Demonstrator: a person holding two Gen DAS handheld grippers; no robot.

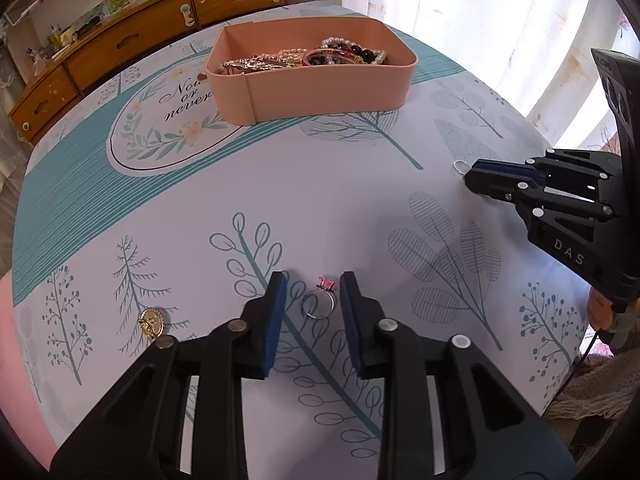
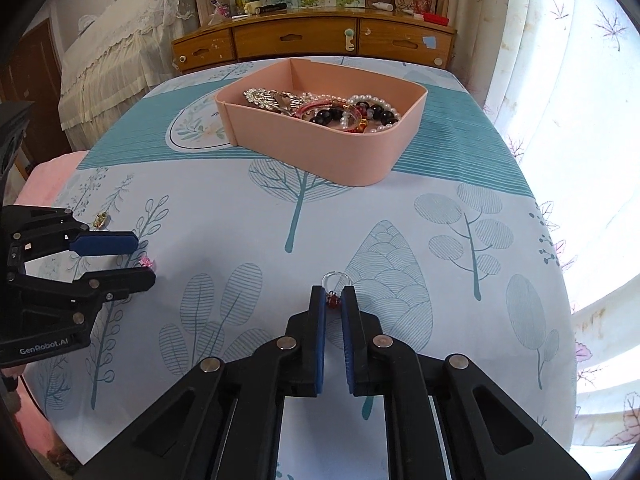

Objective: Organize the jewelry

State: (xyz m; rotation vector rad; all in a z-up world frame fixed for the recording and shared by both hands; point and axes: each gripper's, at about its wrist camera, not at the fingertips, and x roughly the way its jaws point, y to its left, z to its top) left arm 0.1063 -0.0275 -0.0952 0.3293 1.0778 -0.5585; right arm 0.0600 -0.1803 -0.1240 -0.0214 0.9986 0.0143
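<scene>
Two hand-held grippers work at once, each over its own ring. Left wrist view: left hand-held gripper (image 1: 313,286) straddles a silver ring with a pink stone (image 1: 320,300) lying flat on the surface (image 1: 360,208); pads sit either side with visible gaps, so not yet gripping, jaws apart. Likely lined up like that so the band gets pinched across its width. Gold round piece (image 1: 151,322) lies near, off to the left, untouched. Pink tray (image 1: 320,88) at the far side already holds pearl and dark bead strands, so it looks like the drop-off spot. Cloth print reads "Now or never" beside the tray; right hand-held gripper (image 1: 472,178) shows "DAS" on its body, with a clear ring (image 1: 460,167) poking out at its tip. Right wrist view: right hand-held gripper (image 2: 333,300) is clenched, pads narrowed on that clear ring (image 2: 335,280), whose small red ornament sits between them while the loop sticks out ahead, well short of the tray (image 2: 320,152). Left one (image 2: 138,256) at frame left reads "GenRobot.AI"; pink stone (image 2: 147,262) shows between its fingers. Next is probably lifting both rings to the tray; thin bands may slip.
</scene>
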